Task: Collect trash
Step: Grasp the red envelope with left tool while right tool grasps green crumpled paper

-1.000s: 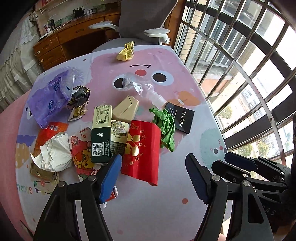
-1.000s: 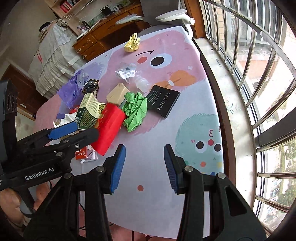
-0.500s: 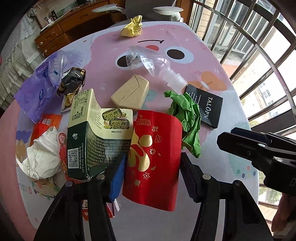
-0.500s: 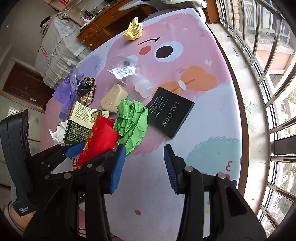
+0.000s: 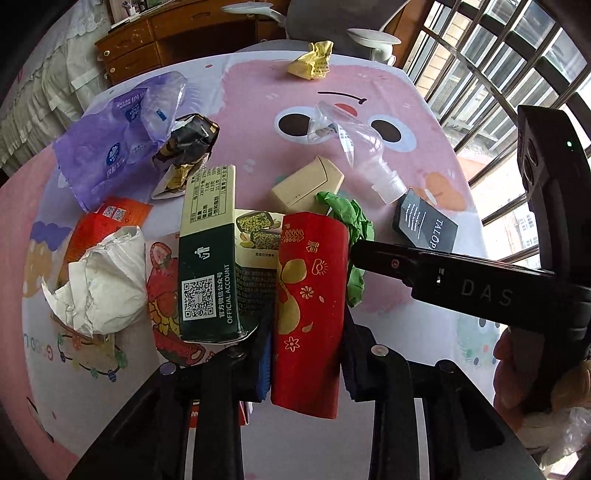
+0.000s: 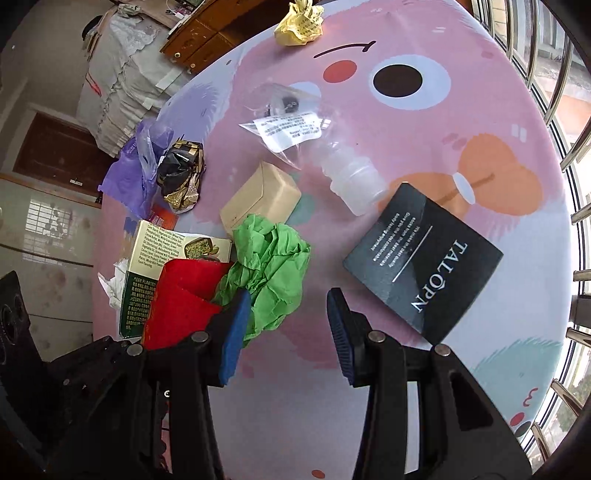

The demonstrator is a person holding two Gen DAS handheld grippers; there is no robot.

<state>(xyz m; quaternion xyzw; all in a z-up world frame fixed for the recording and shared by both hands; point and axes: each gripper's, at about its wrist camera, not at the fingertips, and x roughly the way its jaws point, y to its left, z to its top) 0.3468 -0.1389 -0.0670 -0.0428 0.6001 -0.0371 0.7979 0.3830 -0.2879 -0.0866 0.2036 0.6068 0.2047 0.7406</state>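
Trash lies scattered on a pink cartoon tablecloth (image 5: 406, 96). My left gripper (image 5: 308, 354) is shut on a red packet with gold print (image 5: 310, 295), one finger pressed to each side. A green and cream carton (image 5: 207, 266) leans against the packet's left side. Crumpled green paper (image 6: 269, 266) lies just behind the packet. My right gripper (image 6: 288, 332) is open over bare cloth, its left finger beside the green paper and the black TALOPN card (image 6: 421, 266) to its right. In the left wrist view the right gripper's black finger (image 5: 443, 273) crosses from the right.
A beige box (image 6: 262, 195), a clear plastic bottle (image 6: 351, 181) and a yellow paper ball (image 6: 299, 20) lie further back. A purple bag (image 5: 110, 147), a black-gold wrapper (image 5: 188, 140) and crumpled white paper (image 5: 107, 280) lie left. Window bars run along the right.
My left gripper moved forward around the red packet and closed on it. My right gripper moved forward toward the green paper and the black card, staying open.
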